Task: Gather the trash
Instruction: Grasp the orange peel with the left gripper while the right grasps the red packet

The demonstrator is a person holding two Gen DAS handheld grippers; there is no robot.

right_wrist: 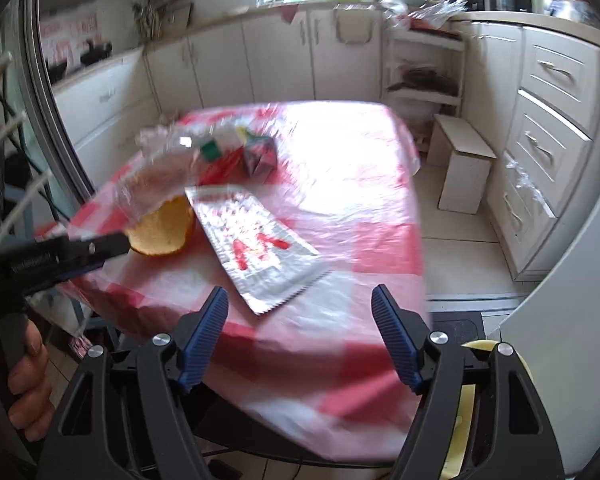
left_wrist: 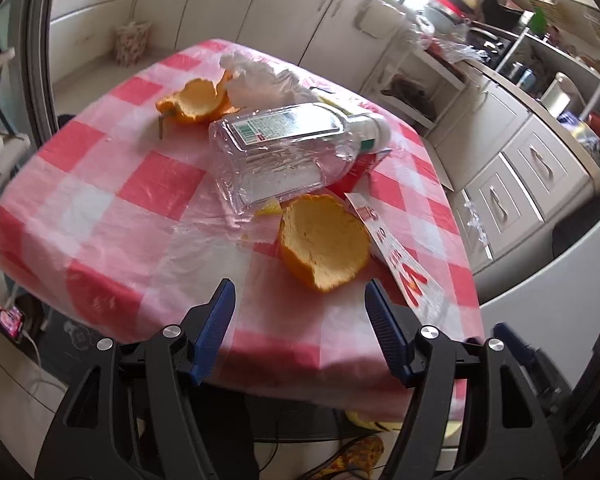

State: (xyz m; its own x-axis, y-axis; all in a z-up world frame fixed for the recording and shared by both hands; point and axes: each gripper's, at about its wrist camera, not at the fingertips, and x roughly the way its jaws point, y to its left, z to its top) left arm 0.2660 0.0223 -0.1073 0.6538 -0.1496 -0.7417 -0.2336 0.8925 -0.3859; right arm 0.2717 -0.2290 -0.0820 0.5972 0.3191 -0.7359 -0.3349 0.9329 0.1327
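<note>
Trash lies on a table with a red-and-white checked cloth point(left_wrist: 100, 200). A near orange peel point(left_wrist: 324, 240) sits just ahead of my open, empty left gripper point(left_wrist: 300, 292). A crushed clear plastic bottle point(left_wrist: 284, 148) lies behind it, with a second orange peel point(left_wrist: 198, 102) and a crumpled plastic bag point(left_wrist: 260, 80) farther back. A silver wrapper with red print point(left_wrist: 396, 256) lies right of the near peel. In the right wrist view my right gripper point(right_wrist: 300, 300) is open and empty just short of the wrapper point(right_wrist: 256, 244); the peel point(right_wrist: 162, 228), a dark folded packet point(right_wrist: 260, 154) and the cloth point(right_wrist: 360, 184) show, blurred.
The left gripper point(right_wrist: 80, 252) and the hand holding it show at the left of the right wrist view. Kitchen cabinets point(right_wrist: 548, 128) and a small cardboard box point(right_wrist: 464, 168) stand right of the table. A patterned box point(left_wrist: 132, 40) sits on the floor beyond the table.
</note>
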